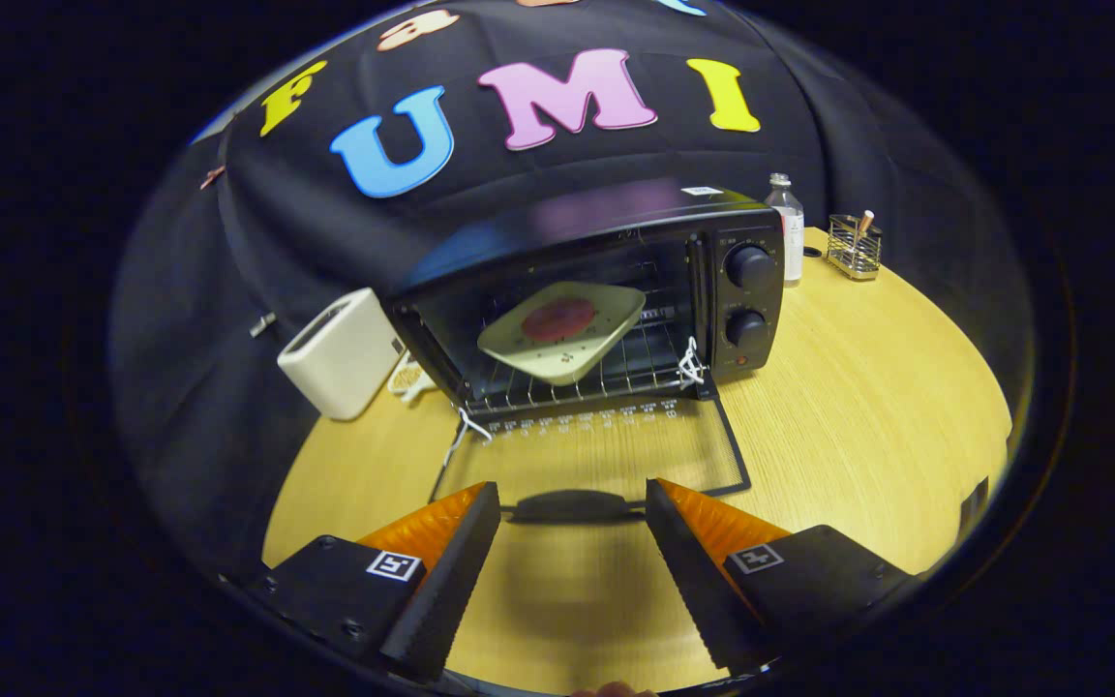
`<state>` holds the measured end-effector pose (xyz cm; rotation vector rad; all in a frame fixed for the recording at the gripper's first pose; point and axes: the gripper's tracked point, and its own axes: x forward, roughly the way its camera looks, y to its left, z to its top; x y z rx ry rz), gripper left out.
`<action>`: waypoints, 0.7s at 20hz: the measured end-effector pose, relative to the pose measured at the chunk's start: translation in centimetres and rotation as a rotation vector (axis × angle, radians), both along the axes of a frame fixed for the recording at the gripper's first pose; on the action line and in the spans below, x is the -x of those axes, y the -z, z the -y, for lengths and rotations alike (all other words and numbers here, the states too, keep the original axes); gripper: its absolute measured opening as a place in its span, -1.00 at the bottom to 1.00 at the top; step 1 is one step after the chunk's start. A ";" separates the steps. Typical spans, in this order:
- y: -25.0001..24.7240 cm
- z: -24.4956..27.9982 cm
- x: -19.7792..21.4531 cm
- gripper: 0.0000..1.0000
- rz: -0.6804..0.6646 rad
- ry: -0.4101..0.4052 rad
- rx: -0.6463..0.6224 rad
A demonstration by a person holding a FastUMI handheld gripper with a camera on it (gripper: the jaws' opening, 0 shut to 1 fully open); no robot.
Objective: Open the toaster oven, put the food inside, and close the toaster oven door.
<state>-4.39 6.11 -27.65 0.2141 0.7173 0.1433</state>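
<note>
A black toaster oven (606,290) stands on the round wooden table (867,407) with its glass door (596,450) folded down flat toward me. Inside, on the wire rack (645,363), rests a pale square plate (565,334) carrying a round reddish piece of food (559,318). The door's dark handle (572,505) lies just ahead of my fingers, level with their tips. My gripper (572,503) is open, with nothing held between its fingers.
A white toaster-like appliance (340,353) sits left of the oven, with a small pale item behind it. To the oven's right stand a clear bottle (788,227) and a wire holder (854,246). Bare tabletop stretches to the right of the door.
</note>
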 end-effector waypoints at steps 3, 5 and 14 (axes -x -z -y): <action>2.0 1.0 1.5 0.99 -0.038 -0.029 0.104; 3.4 1.5 2.1 0.99 -0.072 -0.036 0.152; 8.8 1.3 0.9 1.00 -0.195 -0.069 0.266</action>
